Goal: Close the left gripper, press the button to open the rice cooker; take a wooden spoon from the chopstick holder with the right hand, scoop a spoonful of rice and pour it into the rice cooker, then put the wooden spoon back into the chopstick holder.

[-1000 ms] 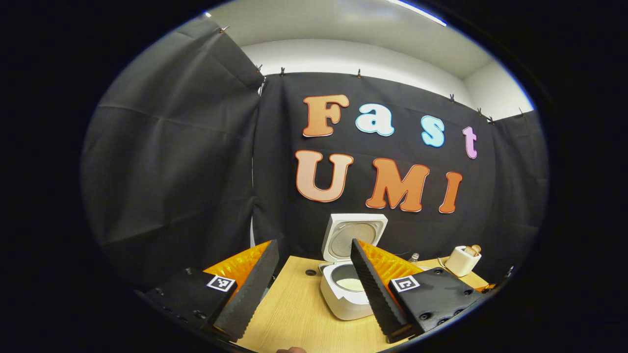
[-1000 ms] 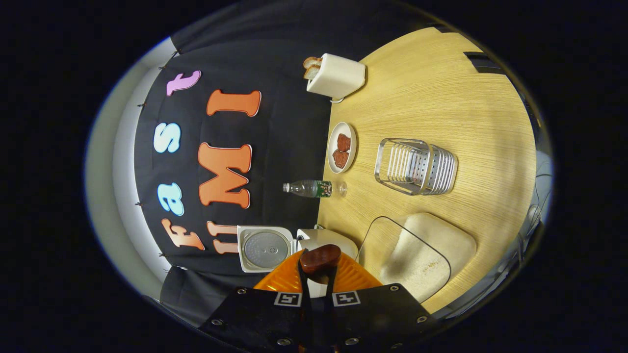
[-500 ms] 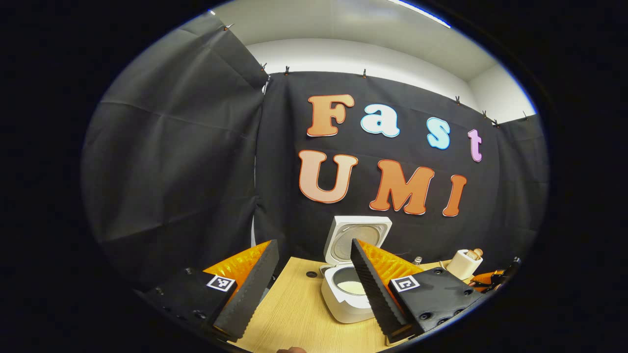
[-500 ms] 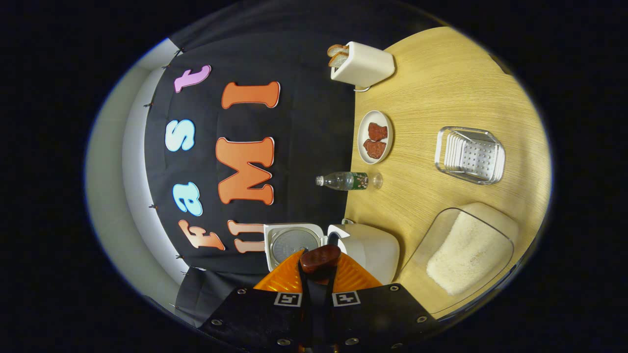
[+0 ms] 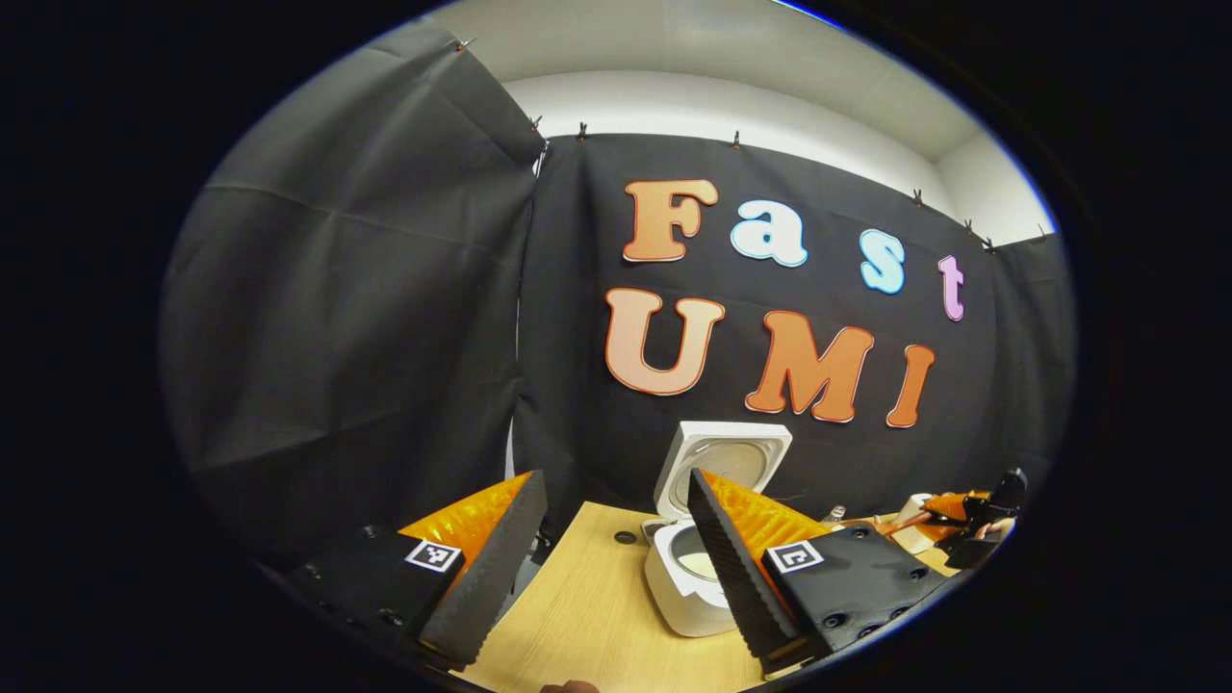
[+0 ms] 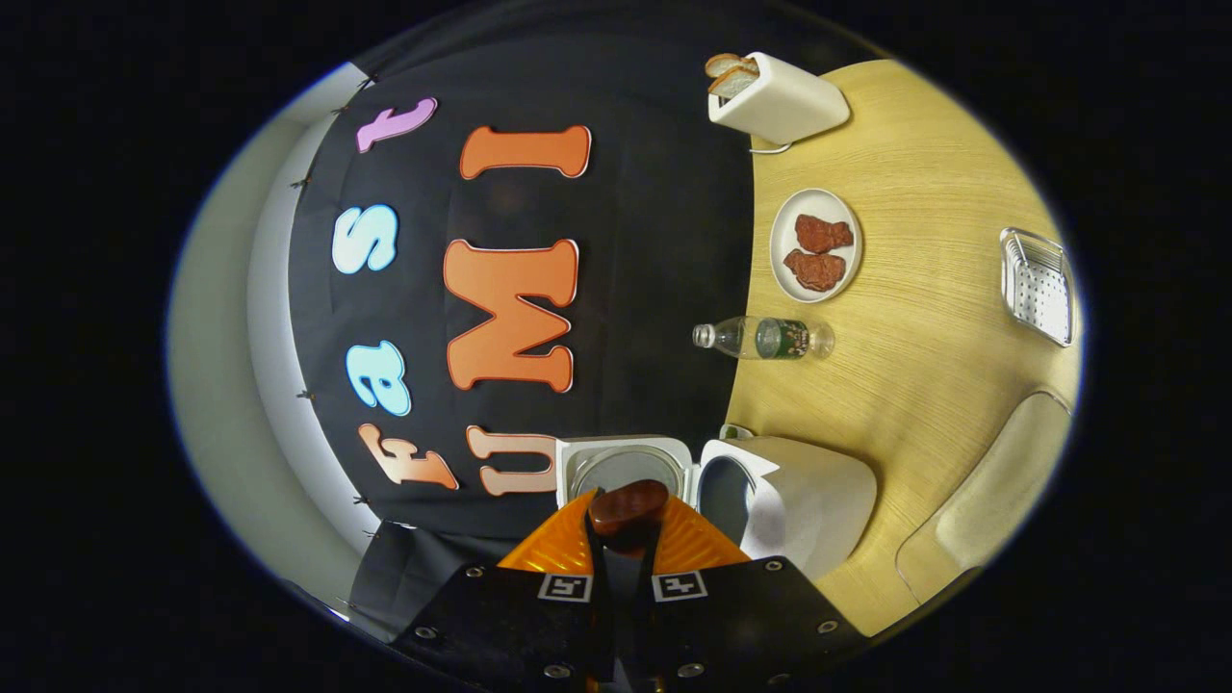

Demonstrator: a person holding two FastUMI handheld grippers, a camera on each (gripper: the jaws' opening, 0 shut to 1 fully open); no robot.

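Note:
The white rice cooker (image 5: 685, 589) stands open, its lid (image 5: 724, 460) upright and pale rice in the pot. My left gripper (image 5: 614, 477) hangs open in front of it, holding nothing. My right gripper (image 6: 628, 527) is shut on the wooden spoon (image 6: 628, 504), whose dark bowl sticks out past the fingertips. This gripper is rolled on its side, with the spoon just before the cooker's (image 6: 804, 500) raised lid (image 6: 624, 468). The spoon's load is hidden. The metal chopstick holder (image 6: 1038, 286) stands far off. From the left gripper view, the right gripper (image 5: 967, 515) shows at the right edge.
On the wooden table (image 6: 924, 192) are a clear rice box (image 6: 991, 500) beside the cooker, a water bottle (image 6: 765, 338), a plate of meat pieces (image 6: 816, 245) and a white toaster (image 6: 778, 96) with bread. Black cloth walls stand behind and to the left.
My right gripper carried the spoon from above the rice box over to the cooker's opening, and it now shows at the left gripper view's right edge. The left gripper drifted slightly and stays open.

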